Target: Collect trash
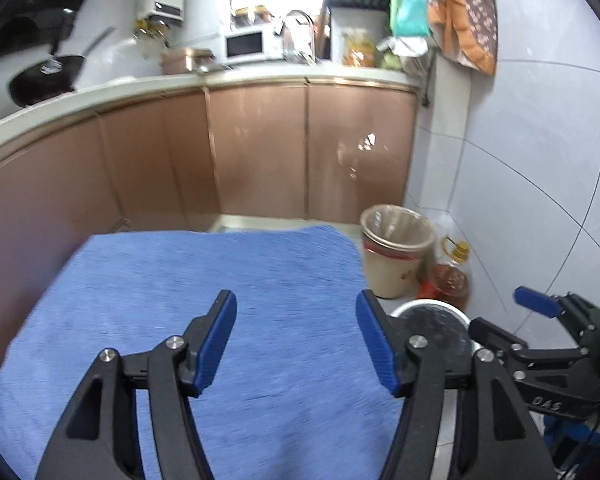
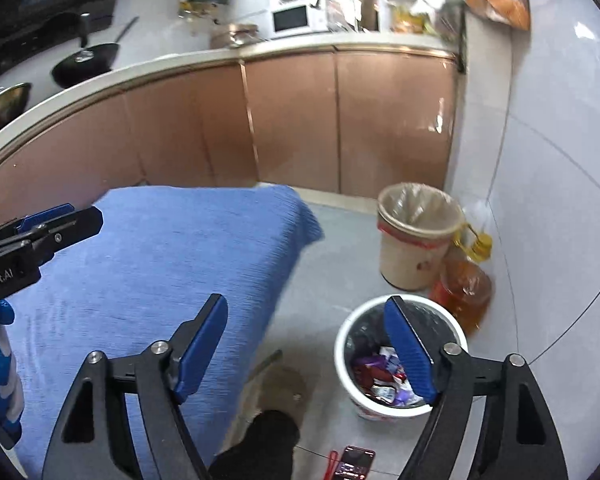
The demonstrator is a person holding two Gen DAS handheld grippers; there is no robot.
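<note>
Both grippers, left (image 1: 296, 338) & right (image 2: 312, 350), gape wide w/ nothing held. Wrappers (image 2: 384, 376) sit in white bin (image 2: 342, 344); blue cloth (image 1: 180, 280) looks bare. Prob. done, or next scan for leftovers.

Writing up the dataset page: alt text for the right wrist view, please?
The open, empty right gripper hangs over a blue-cloth-covered table and a white plastic bin of crumpled wrappers on the grey floor. A beige lined bin and amber oil bottle stand beyond, by copper-coloured cabinets.
</note>
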